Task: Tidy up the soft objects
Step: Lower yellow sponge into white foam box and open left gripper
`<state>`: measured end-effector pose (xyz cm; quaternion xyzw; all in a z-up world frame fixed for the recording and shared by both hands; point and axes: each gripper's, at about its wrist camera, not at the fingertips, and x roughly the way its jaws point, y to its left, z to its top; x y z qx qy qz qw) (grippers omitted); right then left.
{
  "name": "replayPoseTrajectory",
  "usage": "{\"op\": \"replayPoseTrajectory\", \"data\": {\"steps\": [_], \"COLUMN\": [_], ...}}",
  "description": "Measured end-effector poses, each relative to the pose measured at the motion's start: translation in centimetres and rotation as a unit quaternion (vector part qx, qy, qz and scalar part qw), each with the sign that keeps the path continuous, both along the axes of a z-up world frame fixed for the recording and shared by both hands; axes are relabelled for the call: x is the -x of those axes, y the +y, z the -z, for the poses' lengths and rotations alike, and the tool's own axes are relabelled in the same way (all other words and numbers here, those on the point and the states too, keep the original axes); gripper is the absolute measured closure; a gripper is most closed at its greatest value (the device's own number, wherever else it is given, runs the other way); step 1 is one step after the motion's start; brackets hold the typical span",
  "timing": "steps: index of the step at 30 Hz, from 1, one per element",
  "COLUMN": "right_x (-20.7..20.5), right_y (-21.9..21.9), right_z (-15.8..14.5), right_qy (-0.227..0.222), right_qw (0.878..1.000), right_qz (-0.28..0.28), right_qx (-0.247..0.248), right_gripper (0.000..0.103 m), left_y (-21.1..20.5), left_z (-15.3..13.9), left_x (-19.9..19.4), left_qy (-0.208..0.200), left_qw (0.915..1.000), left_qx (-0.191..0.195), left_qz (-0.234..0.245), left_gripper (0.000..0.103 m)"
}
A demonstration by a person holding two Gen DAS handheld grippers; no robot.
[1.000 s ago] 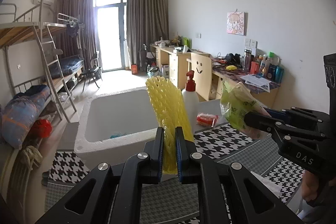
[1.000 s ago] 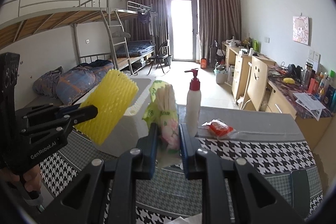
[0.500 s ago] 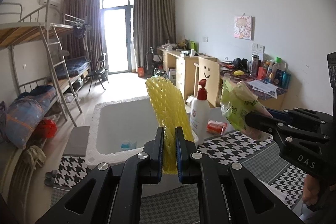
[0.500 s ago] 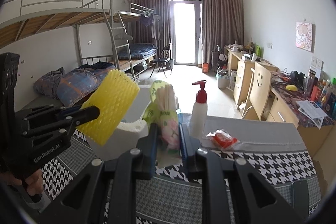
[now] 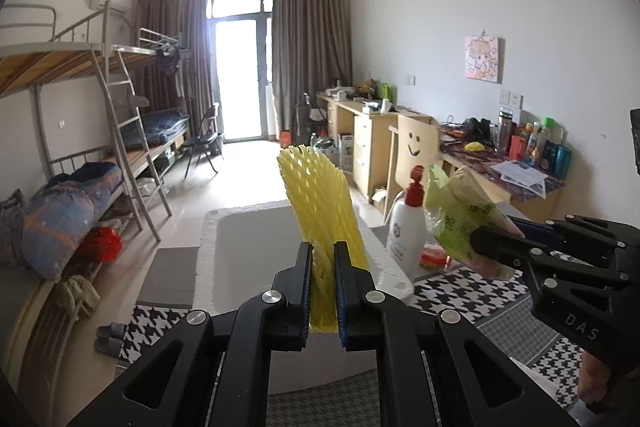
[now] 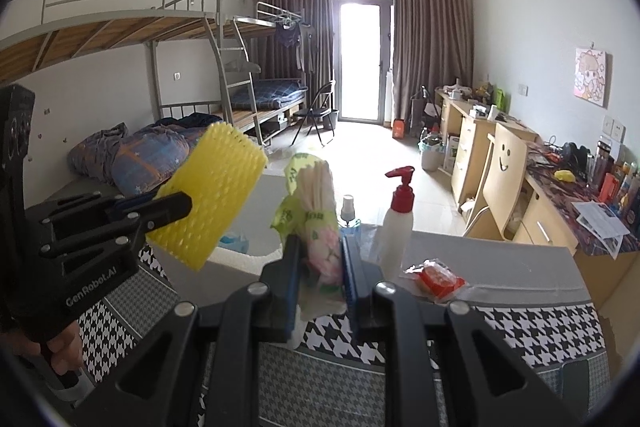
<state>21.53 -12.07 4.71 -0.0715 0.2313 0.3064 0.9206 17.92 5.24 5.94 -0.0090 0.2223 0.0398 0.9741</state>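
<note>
Left gripper [image 5: 322, 291]: jaws clamped on the lower end of the yellow foam net [image 5: 320, 223], which stands up tall and free above the fingers, over the near rim of the white foam box [image 5: 208, 259].
Right gripper [image 6: 320, 267]: jaws clamped on the green tissue pack [image 6: 316, 227], held upright above the houndstooth table cover [image 6: 540, 331], just this side of the box.
Risk, net: it is gripped only at its bottom edge, so the springy mesh could bend or slip out; a quick swing toward the box would likely cause that.
Risk, pack: the plastic wrap looks slick and squashy, so it may slide between the pads if the hold loosens in transit.
Risk, bottles: the pump bottle [image 6: 396, 227] and the small spray bottle [image 6: 348, 211] stand just beyond the pack; a low or wide sweep by either gripper could tip them.
Risk, crossing: the two grippers sit close side by side, so both heading for the box at once could knock together.
Red packet [image 6: 438, 277]: lies on the table to the right, apart from both grippers; whether it is soft is hard to judge.
Hidden, box: its floor is mostly screened by the net and fingers; a bluish thing [image 6: 234, 241] lies inside, too unclear to name.
Hidden, pack: print unreadable, lower end buried between the jaws.
Cut off: the person shows only as fingers at the frame edges.
</note>
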Motion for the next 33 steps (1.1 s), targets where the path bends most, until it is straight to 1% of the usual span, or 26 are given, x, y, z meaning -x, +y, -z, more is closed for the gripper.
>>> {"op": "replayPoseTrajectory", "data": {"steps": [7,13,20,27,33], "right_x": [-0.9,-1.4,-1.6,-2.3,-2.8], "right_y": [0.9,1.6,2.9,4.0,4.4], "right_z": [-0.2,-0.2,-0.5,-0.4,0.0], "right_qy": [0.004,0.011,0.006,0.015,0.026], "right_qw": [1.000,1.000,1.000,0.999,0.999], "right_qz": [-0.006,-0.016,-0.027,-0.037,-0.040], "right_qx": [0.000,-0.005,-0.005,0.000,0.003], "right_gripper": [0.079,0.079,0.079,0.079,0.079], "left_y": [1.0,1.8,2.5,3.1,3.6], "left_z": [0.3,0.5,0.8,1.2,1.4], "left_x": [-1.0,-1.8,-2.9,-3.9,-5.1], "left_qy": [0.011,0.017,0.030,0.043,0.053], "left_qw": [0.9996,0.9993,0.9982,0.9970,0.9958], "left_qx": [0.001,0.008,0.007,0.003,0.010], "left_qz": [-0.024,-0.032,-0.052,-0.065,-0.073], "left_gripper": [0.092,0.092,0.092,0.092,0.092]}}
